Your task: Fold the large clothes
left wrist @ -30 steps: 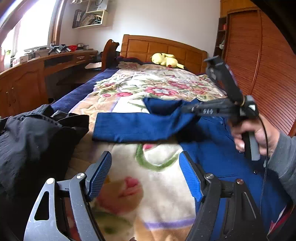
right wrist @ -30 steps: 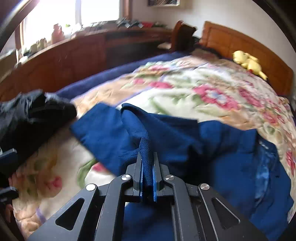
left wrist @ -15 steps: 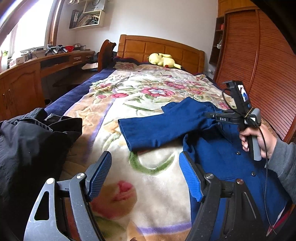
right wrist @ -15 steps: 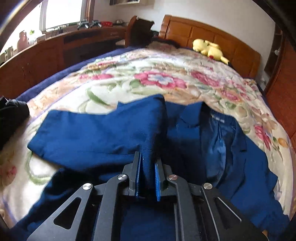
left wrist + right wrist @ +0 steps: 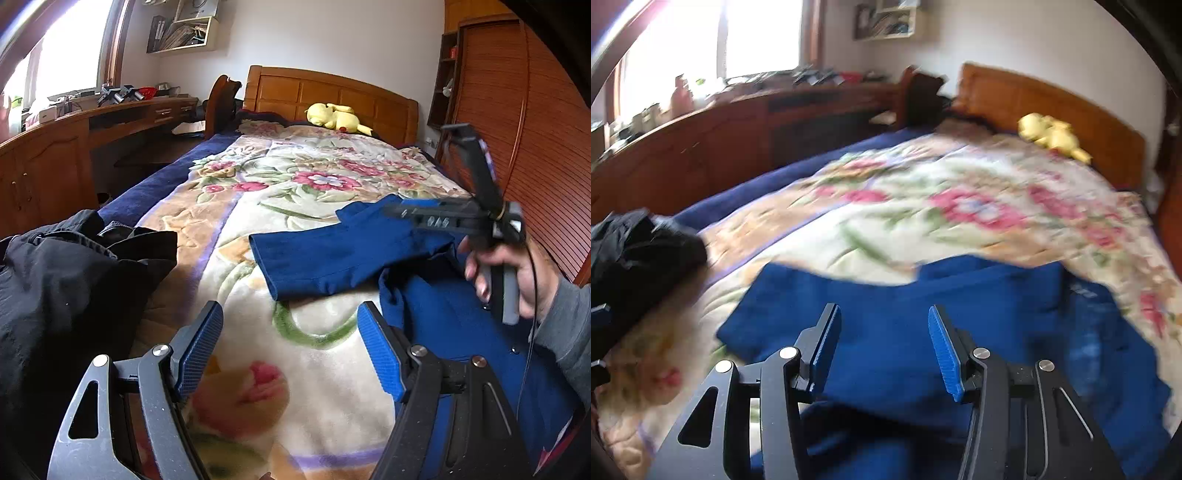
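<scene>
Blue jacket [image 5: 905, 332] sleeve [image 5: 332, 254] laid across, both tools spread wide, gripping nothing.
Could slide back off if right tool [image 5: 882, 343] snags cloth; left tool [image 5: 290, 350] idle over floral blanket [image 5: 295, 184].

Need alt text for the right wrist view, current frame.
Open right gripper hovers over a blue jacket spread on a floral blanket, gripping nothing. A black garment lies at left, a yellow plush toy by the wooden headboard; image motion-blurred.

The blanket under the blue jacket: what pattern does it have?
The blanket is cream with pink-red flowers and green leaves, sharpest in the left wrist view.
</scene>
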A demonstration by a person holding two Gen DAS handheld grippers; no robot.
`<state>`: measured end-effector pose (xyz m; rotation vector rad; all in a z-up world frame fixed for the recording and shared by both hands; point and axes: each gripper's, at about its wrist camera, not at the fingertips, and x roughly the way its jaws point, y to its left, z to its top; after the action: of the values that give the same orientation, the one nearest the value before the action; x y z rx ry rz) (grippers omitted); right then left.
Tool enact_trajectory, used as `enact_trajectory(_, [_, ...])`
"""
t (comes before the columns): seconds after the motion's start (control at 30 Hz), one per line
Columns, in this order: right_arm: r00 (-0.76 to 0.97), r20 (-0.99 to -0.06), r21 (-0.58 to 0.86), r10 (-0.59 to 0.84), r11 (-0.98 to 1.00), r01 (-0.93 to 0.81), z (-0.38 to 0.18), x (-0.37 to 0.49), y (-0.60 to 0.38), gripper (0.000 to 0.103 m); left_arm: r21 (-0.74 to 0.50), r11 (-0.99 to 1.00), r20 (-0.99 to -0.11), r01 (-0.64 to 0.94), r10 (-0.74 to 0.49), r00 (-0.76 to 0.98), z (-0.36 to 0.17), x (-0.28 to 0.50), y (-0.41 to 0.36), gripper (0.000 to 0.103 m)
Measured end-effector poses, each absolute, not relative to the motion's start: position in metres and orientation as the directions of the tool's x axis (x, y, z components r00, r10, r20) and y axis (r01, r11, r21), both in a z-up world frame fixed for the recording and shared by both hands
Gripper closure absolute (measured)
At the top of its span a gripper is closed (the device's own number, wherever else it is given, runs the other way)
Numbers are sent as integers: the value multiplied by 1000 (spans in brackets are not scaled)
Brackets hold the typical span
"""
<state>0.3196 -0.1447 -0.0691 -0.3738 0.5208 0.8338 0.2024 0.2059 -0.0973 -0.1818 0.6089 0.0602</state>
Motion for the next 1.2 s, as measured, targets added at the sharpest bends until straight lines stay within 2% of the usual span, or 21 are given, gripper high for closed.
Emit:
enact_trajectory(0.27, [396,-693,-79,602,483,-872,-126,303,-94,51,-155,979,-572,-135,22,820,-97,199,217,27])
enact_trajectory(0.47, [296,-739,-66,604,373,-925,-141,288,-57,51,-158,975,-571,-153,37,820,-96,198,227,27])
enact_trajectory(0.87, [343,-769,-166,539,349,-922,-158,305,-15,50,-167,970,-570,-178,53,820,-97,194,240,27])
enact_trajectory(0.9, [339,-768,-163,543,348,-923,-158,304,-16,52,-164,971,-570,-176,52,820,-97,194,239,27])
enact_trajectory(1.03, [360,-754,-148,550,392,-908,-147,302,-33,94,-159,972,-571,-173,53,819,-98,194,237,27])
enact_trajectory(1.2, [436,-675,-125,596,489,-863,-113,319,-69,96,-171,971,-567,-167,42,823,-97,195,236,27])
